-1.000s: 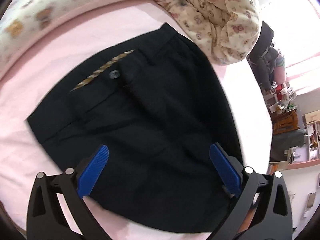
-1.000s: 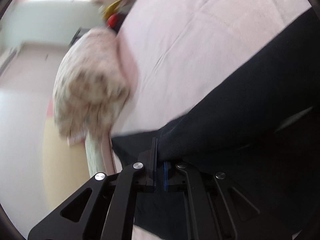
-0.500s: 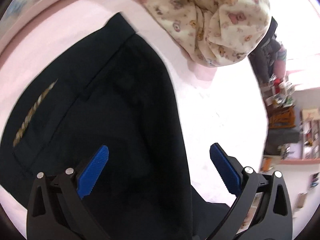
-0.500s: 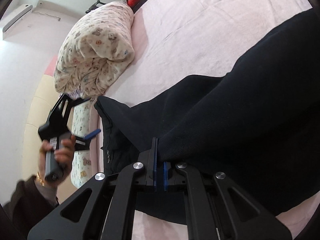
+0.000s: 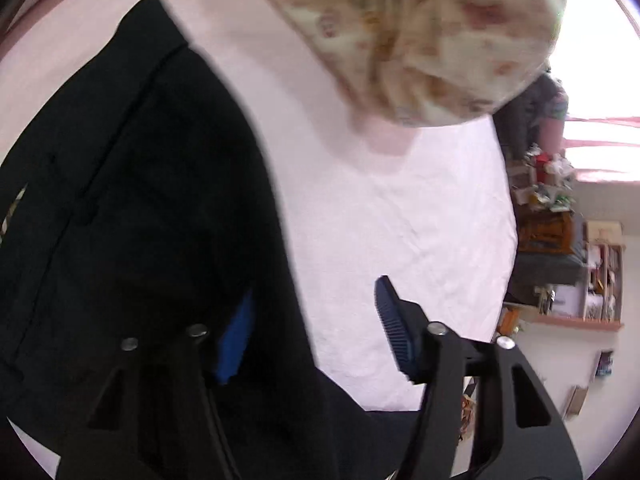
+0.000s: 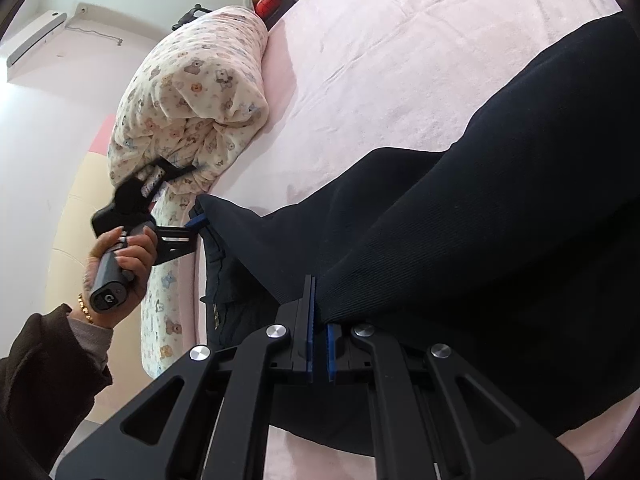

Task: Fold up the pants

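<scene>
Right tongs [image 6: 319, 344] clamped on black pants [image 6: 460, 248] fold. Left tongs [image 5: 316, 332] spread apart over the pants' edge; quilt [image 5: 420, 36] at 1 o'clock on pink bed [image 5: 400, 220].

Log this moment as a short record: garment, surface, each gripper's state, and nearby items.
garment: black pants, partly lifted off the bed
surface: pink bed sheet
right gripper: shut on a fold of the pants
left gripper: open, straddling the pants' edge, not yet closed
nearby: rolled bear-print quilt at the bed's edge
</scene>
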`<state>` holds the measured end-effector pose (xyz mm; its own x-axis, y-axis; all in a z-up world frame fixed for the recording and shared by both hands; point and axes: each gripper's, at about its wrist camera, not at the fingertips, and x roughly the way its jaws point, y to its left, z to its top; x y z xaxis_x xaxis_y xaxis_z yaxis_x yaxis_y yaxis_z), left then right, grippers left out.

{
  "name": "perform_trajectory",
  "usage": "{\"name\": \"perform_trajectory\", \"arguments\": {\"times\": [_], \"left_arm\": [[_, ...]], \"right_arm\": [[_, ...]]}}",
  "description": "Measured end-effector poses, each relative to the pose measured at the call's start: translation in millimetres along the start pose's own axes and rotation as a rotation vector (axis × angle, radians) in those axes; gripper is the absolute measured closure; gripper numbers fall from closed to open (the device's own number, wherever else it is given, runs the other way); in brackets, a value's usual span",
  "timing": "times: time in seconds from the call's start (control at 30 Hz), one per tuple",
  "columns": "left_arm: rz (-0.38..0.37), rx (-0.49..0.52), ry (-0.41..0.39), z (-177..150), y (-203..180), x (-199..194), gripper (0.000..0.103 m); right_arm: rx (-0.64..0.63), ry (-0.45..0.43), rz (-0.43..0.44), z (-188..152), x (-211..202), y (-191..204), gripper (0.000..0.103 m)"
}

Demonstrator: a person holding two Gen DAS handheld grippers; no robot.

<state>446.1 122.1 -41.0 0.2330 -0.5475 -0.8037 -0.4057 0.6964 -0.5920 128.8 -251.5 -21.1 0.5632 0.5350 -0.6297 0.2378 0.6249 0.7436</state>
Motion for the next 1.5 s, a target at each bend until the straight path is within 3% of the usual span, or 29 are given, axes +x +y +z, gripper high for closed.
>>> {"name": "perform_trajectory", "arguments": {"times": [0.13, 0.2, 0.23, 0.27, 0.3, 0.37, 0.53, 0.67, 0.73, 0.97, 1.07, 1.13, 1.17, 1.2, 1.3, 1.43, 1.5], "left_arm": [[0.082, -0.019, 0.012, 5, 7, 13, 0.045], [0.097, -0.072, -0.031, 8, 12, 10, 0.059], [0.100, -0.108, -0.042, 8, 17, 6, 0.071], [0.099, -0.155, -0.048, 8, 24, 5, 0.075], [0.104, -0.166, -0.048, 5, 27, 4, 0.078], [0.149, -0.134, -0.059, 3, 24, 3, 0.094], [0.125, -0.139, -0.183, -22, 29, -31, 0.096], [0.083, -0.062, -0.299, -69, 43, -86, 0.097], [0.069, -0.084, -0.331, -95, 62, -112, 0.097], [0.142, -0.270, -0.371, -182, 144, -145, 0.097], [0.201, -0.354, -0.356, -217, 181, -134, 0.096], [0.225, -0.378, -0.339, -226, 191, -125, 0.095], [0.236, -0.377, -0.337, -229, 195, -121, 0.095], [0.240, -0.366, -0.338, -231, 203, -125, 0.094], [0.285, -0.324, -0.340, -233, 206, -122, 0.087], [0.319, -0.341, -0.340, -232, 212, -124, 0.075], [0.333, -0.341, -0.346, -231, 213, -122, 0.075]], "right_arm": [[-0.010, -0.002, 0.006, 1, -1, 0, 0.098], [-0.014, 0.000, 0.006, 1, -1, 0, 0.098], [-0.016, 0.001, 0.007, 0, -2, -1, 0.098], [-0.016, 0.000, 0.007, -1, -1, -1, 0.098], [-0.016, 0.000, 0.005, -1, -1, 0, 0.098], [-0.010, -0.001, 0.004, -2, 0, 0, 0.098], [-0.009, -0.007, -0.002, -1, -2, 1, 0.098], [-0.009, -0.006, -0.008, -4, -10, -3, 0.098], [-0.018, 0.002, -0.013, -8, -16, -5, 0.098], [-0.051, 0.098, -0.067, -41, -25, -11, 0.098], [-0.057, 0.214, -0.125, -60, -23, -27, 0.096], [-0.051, 0.270, -0.150, -69, -36, -41, 0.083], [-0.054, 0.265, -0.165, -69, -48, -48, 0.082], [-0.046, 0.243, -0.170, -68, -63, -55, 0.078], [0.085, 0.091, -0.184, -44, -124, -99, 0.051], [0.445, -0.206, -0.183, -1, -204, -198, 0.052], [0.613, -0.348, -0.158, 12, -233, -242, 0.055]]}}
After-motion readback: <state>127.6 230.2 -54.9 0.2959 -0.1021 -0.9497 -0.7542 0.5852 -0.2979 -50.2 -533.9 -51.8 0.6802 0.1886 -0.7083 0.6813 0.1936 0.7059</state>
